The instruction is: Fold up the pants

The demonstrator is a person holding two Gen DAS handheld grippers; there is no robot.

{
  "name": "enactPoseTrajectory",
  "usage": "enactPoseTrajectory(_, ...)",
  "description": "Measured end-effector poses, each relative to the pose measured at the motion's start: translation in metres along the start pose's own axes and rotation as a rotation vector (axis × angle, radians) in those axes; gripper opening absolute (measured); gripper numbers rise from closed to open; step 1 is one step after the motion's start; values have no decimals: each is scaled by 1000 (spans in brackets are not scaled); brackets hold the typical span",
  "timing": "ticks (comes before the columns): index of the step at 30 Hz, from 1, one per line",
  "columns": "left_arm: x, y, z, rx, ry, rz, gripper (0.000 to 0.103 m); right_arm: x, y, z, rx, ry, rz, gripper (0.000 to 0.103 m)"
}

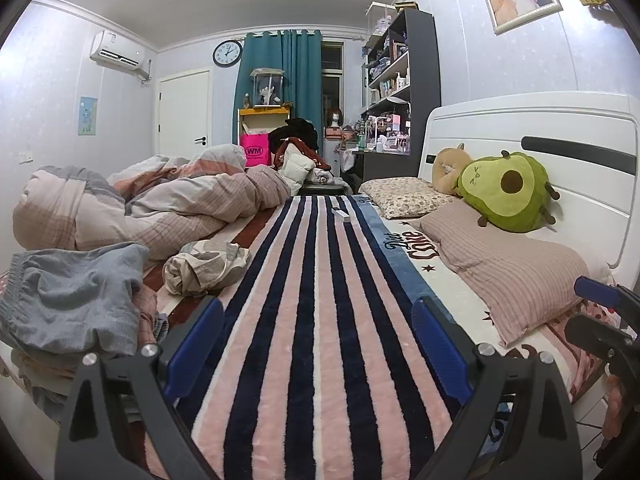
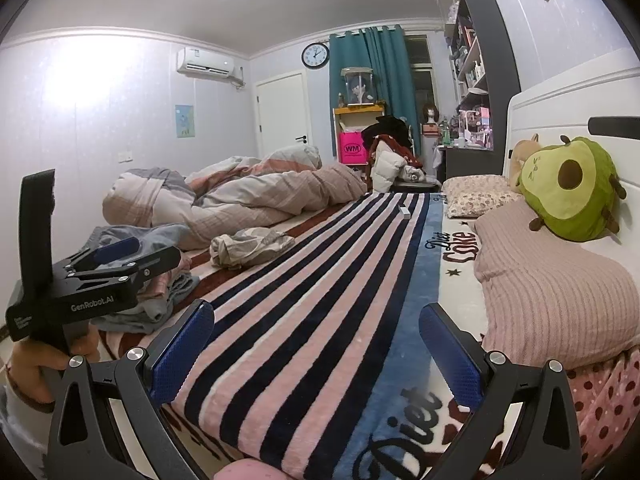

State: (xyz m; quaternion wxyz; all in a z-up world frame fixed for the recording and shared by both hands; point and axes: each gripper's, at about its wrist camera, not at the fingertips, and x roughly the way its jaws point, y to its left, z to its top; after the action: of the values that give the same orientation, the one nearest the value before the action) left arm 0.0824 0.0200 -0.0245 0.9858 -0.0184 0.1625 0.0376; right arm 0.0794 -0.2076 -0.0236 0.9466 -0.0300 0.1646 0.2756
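Blue-padded fingers of the left gripper (image 1: 318, 344) frame the bottom of the left wrist view, spread wide apart with nothing between them but the striped blanket (image 1: 320, 320) beneath; the right gripper (image 2: 316, 350) stands the same way in its own view, fingers well apart and empty, hovering low above the near end of the same blanket; both point along the bed toward the far wall.

From the right wrist view the left gripper shows from the side at the left edge, its black body held level, its blue fingertips aimed at the clothes pile, and part of the person's hand (image 2: 34, 364) wrapped round its handle; the left wrist view catches only a sliver of the right gripper at its right edge.

Pants (image 1: 76, 300), grey-blue and crumpled, lie on top of a pile of clothes at the left side of the bed, just left of the left gripper; a second crumpled light garment (image 1: 204, 266) lies near them on the blanket; beyond it a bunched duvet (image 1: 148, 204) fills the far left of the bed; a small white object (image 1: 341, 215) rests on the stripes farther up; on the right, a ribbed pink pillow (image 1: 508, 272) and a floral pillow (image 1: 404, 197) lie by the white headboard (image 1: 532, 140), with an avocado plush (image 1: 506, 192) leaning against it.
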Motion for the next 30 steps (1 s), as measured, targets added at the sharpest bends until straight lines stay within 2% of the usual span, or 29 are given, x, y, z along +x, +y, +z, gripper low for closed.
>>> enactPoseTrajectory(30,0,0,-4,-5,0,4,95,0,4,-1,1,1,-4,102)
